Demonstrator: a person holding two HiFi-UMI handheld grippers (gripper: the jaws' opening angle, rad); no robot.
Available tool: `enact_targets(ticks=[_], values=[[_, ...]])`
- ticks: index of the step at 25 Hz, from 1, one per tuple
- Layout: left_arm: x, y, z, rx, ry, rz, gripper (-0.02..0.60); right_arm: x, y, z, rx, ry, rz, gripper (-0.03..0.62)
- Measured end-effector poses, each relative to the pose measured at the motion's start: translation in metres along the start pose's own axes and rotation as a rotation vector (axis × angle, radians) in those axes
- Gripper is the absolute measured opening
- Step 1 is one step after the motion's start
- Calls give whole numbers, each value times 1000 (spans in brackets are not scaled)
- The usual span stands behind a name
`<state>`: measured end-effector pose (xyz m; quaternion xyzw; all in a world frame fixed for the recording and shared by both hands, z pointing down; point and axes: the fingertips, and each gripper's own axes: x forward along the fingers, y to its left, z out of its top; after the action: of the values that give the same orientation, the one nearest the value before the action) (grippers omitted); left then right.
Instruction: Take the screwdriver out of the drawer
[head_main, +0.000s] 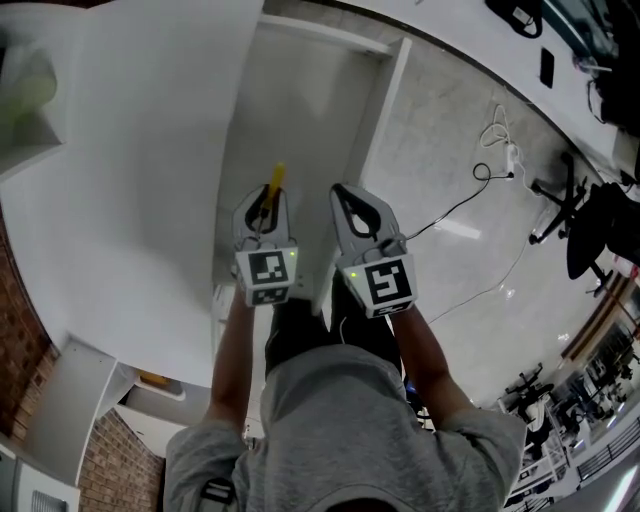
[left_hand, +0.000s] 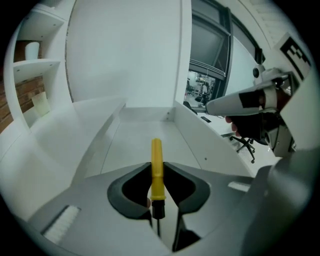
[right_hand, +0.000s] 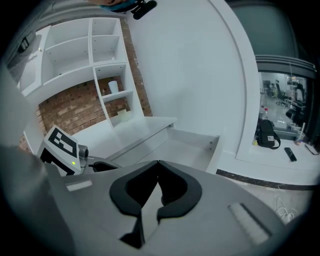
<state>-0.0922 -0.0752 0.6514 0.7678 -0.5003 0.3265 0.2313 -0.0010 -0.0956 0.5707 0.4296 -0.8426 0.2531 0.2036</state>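
A screwdriver (left_hand: 157, 170) with a yellow handle and a black collar stands between the jaws of my left gripper (left_hand: 158, 165), which is shut on it. The handle pokes out past the jaw tips, over the open white drawer (left_hand: 145, 137). In the head view the yellow handle (head_main: 275, 181) sticks out ahead of the left gripper (head_main: 264, 200), above the drawer (head_main: 310, 120). My right gripper (head_main: 347, 198) hangs beside it over the drawer's right part, jaws shut with nothing between them. The right gripper (right_hand: 156, 167) looks along the drawer (right_hand: 175, 150).
The drawer's inside is bare white. A white cabinet top (head_main: 130, 200) lies to the left, with shelves (right_hand: 107, 75) against a brick wall. To the right is a pale floor (head_main: 470, 130) with cables (head_main: 495, 150) and an office chair (head_main: 585, 220).
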Motion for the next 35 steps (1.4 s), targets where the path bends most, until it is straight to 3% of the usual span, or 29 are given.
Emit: enact_targets(ticks=[13, 20, 35], values=[[-76, -4, 84, -15, -183, 54, 85, -52, 23, 50, -67, -75, 1, 3], [-119, -8, 132, 24, -289, 80, 85, -83, 30, 79, -138, -124, -7, 3], [-226, -14, 181, 6, -450, 134, 85, -147, 72, 141, -241, -254, -24, 3]])
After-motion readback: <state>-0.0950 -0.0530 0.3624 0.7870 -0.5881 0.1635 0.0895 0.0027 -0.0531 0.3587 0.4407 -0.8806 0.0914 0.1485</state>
